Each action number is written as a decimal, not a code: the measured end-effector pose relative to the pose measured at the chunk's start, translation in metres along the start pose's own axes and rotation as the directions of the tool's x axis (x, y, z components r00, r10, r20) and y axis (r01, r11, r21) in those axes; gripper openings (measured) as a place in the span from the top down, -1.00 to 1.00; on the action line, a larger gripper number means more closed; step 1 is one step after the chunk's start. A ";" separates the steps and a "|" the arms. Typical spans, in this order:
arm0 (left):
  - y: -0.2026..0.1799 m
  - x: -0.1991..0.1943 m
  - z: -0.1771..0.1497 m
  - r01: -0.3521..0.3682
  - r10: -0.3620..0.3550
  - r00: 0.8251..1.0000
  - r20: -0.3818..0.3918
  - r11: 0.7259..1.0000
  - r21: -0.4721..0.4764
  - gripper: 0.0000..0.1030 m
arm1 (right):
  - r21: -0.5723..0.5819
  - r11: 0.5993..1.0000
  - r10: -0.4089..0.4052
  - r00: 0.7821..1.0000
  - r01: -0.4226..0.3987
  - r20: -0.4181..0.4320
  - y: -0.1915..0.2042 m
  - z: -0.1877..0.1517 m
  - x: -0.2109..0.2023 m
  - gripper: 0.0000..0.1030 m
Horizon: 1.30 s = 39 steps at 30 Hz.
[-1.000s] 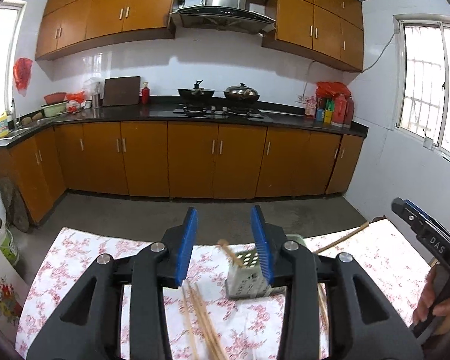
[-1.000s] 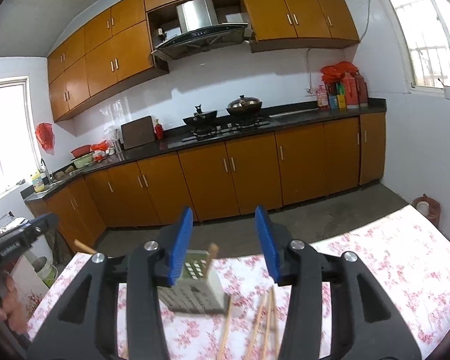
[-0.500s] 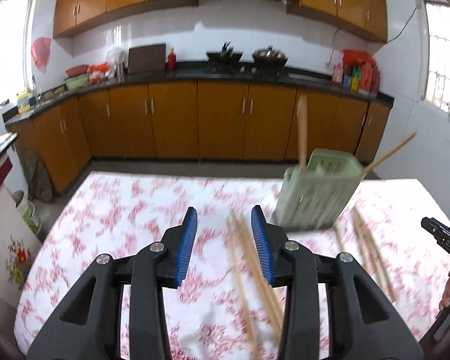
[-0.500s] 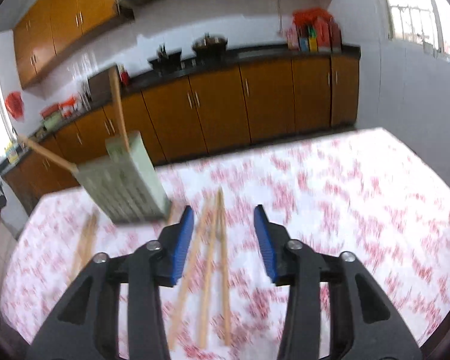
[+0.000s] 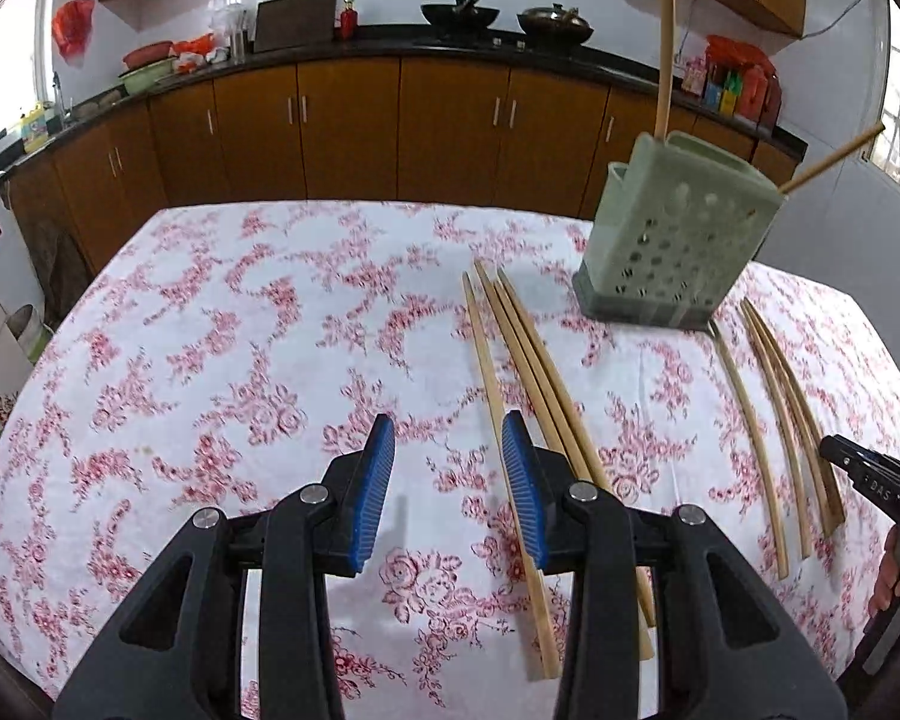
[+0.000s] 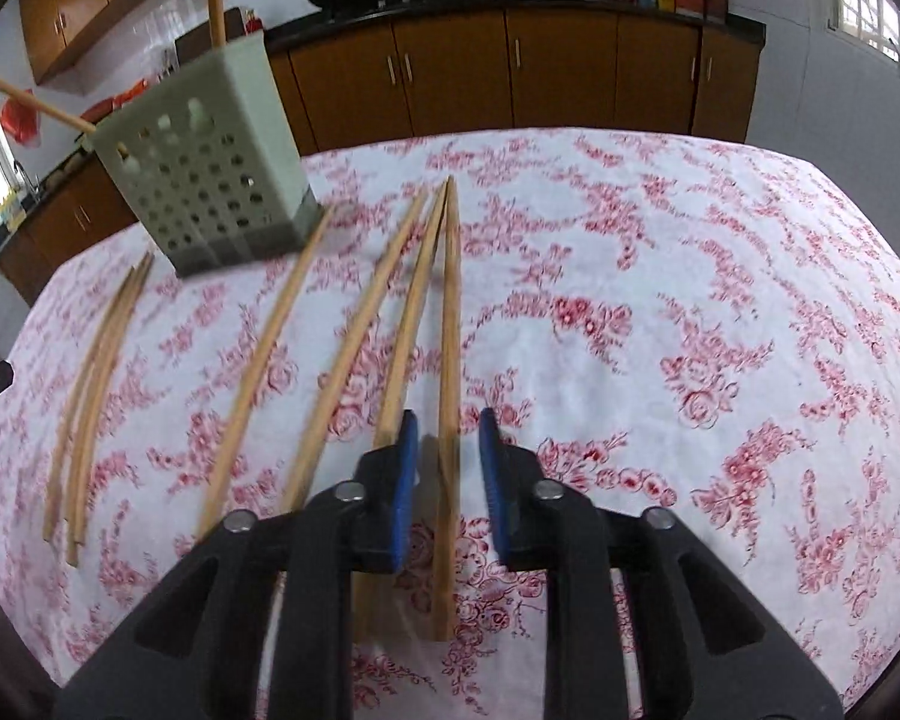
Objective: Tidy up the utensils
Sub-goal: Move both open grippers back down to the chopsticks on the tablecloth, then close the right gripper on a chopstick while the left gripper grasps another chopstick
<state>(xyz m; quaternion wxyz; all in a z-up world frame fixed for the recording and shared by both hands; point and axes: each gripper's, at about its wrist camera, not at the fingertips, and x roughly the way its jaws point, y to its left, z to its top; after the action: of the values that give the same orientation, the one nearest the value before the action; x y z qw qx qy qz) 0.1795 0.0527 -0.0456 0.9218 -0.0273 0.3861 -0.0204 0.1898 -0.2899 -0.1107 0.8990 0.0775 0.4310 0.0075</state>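
Right wrist view: right gripper [image 6: 444,468] jaws are closing around one chopstick [image 6: 448,360] (pads not yet touching). Left gripper [image 5: 449,480] stands apart over the tablecloth [image 5: 210,360]; the green holder [image 5: 672,246] sits far right.

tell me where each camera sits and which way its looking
Left wrist view: on the left gripper, angled down over the floral tablecloth at three chopsticks toward the kitchen cabinets; own jaws open and empty, the right gripper and fingers at the frame's right edge.
Right wrist view: on the right gripper, angled down the same way; jaws closing around one chopstick.
Shared: the green perforated utensil holder holding two chopsticks, and the loose chopsticks.
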 end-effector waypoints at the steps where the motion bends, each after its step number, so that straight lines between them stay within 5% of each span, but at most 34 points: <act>1: -0.001 0.001 -0.002 0.005 -0.005 1.000 -0.005 1.000 0.003 0.25 | -0.003 1.000 -0.007 1.000 0.007 -0.003 -0.001 -0.002 0.001 0.75; 14: -0.023 0.024 -0.022 0.052 -0.049 0.995 -0.084 0.998 0.039 0.30 | 0.096 0.992 -0.080 0.997 0.079 0.015 -0.026 0.009 0.005 0.85; 22: -0.039 0.045 -0.029 -0.017 0.026 0.992 -0.122 0.997 0.069 0.82 | 0.086 0.992 -0.089 0.996 0.087 0.020 -0.026 0.010 0.007 0.84; 39: -0.009 0.067 -0.005 -0.024 0.031 0.995 -0.090 0.997 0.075 0.84 | 0.112 0.988 -0.110 0.993 0.105 0.038 -0.035 0.021 0.015 0.84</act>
<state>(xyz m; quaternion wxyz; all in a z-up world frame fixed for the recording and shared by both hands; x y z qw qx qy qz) 0.2228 0.0400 -0.0964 0.9038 0.0131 0.4272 -0.0233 0.2137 -0.3260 -0.1151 0.9016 0.1038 0.4146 -0.0663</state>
